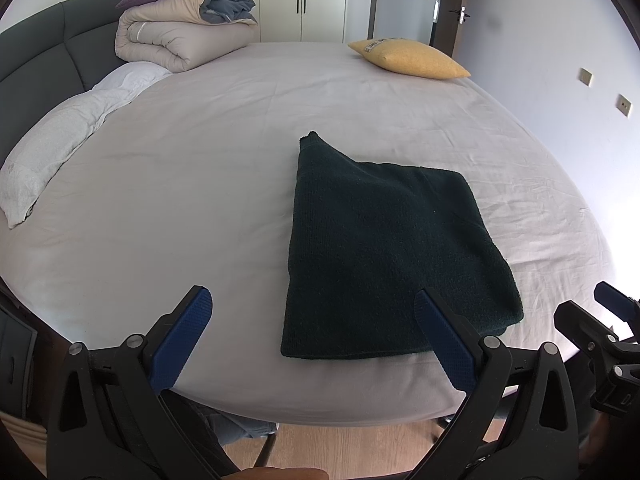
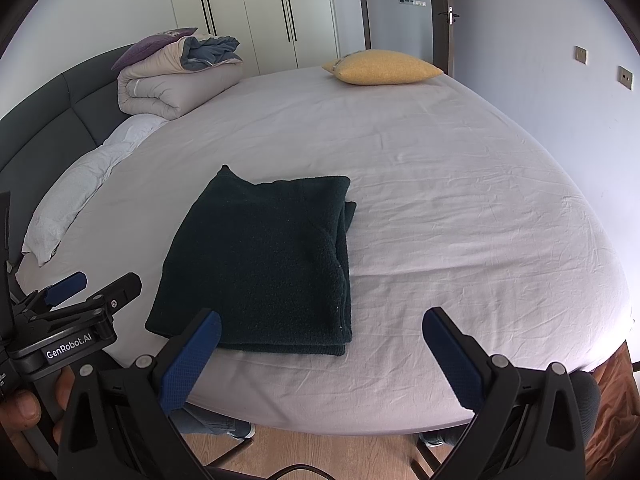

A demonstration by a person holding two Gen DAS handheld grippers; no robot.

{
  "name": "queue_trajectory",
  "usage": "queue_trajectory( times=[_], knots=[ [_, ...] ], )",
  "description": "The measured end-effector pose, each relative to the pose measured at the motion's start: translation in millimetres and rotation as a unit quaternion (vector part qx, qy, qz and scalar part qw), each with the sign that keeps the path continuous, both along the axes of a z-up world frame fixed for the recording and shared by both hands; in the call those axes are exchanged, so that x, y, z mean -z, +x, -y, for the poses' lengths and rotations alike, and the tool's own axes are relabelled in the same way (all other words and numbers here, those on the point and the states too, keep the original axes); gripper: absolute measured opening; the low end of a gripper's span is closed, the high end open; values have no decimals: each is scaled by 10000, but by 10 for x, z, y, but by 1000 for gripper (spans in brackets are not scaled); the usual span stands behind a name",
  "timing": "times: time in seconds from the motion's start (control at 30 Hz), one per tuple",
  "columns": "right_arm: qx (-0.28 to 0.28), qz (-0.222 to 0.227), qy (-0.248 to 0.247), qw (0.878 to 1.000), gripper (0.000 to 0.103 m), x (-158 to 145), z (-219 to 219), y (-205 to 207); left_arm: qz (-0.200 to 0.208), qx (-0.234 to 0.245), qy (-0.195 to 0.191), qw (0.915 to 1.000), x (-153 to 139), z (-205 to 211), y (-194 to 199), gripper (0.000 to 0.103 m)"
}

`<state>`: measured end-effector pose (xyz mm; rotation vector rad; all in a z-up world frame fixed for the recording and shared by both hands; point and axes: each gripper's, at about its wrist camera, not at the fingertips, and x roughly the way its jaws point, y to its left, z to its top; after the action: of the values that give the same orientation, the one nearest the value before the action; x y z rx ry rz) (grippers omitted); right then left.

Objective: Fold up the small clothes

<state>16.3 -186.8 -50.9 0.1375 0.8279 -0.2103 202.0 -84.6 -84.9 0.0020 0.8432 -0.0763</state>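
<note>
Item 1, left gripper (image 1: 312, 332): jaws spread wide, nothing between them, held above the near edge of the bed (image 1: 200, 200). Its right-hand pad overlaps the near edge of the garment in its own view; contact cannot be told.

Item 2, right gripper (image 2: 322, 350): jaws likewise wide apart and empty, hovering just off the near edge of the bed, its left pad over the garment's near-left corner.

Item 3, dark green garment (image 2: 260, 264): thick, knitted or fleecy, lying on the sheet close to the near edge, already folded into a rough rectangle of several layers.

Judgement on the step: the fold looks nearly complete. If one more fold is wanted, each gripper should pinch through all layers at a near corner, lift together and carry evenly to the far edge, so that the stack does not shear. Otherwise, press flat and square the loose far corner.

Item 4, white pillow (image 1: 48, 160): left side, by the headboard.

Item 5, rolled duvet (image 1: 176, 36) and yellow cushion (image 1: 412, 58): far end, well apart from the garment.

View notes: the right wrist view shows the stacked layer edges along the garment's right side and a hand (image 2: 24, 408) holding the left gripper. The left wrist view shows the far corner poking out as a peak.
</note>
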Motion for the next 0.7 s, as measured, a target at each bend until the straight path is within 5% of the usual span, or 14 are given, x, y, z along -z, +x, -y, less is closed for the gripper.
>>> queue_trajectory(
  times=[0.7],
  knots=[
    [4,-7,5,10000,103,5,-4,-7,-10,5,4,10000,4,-2,-8,103]
  ],
)
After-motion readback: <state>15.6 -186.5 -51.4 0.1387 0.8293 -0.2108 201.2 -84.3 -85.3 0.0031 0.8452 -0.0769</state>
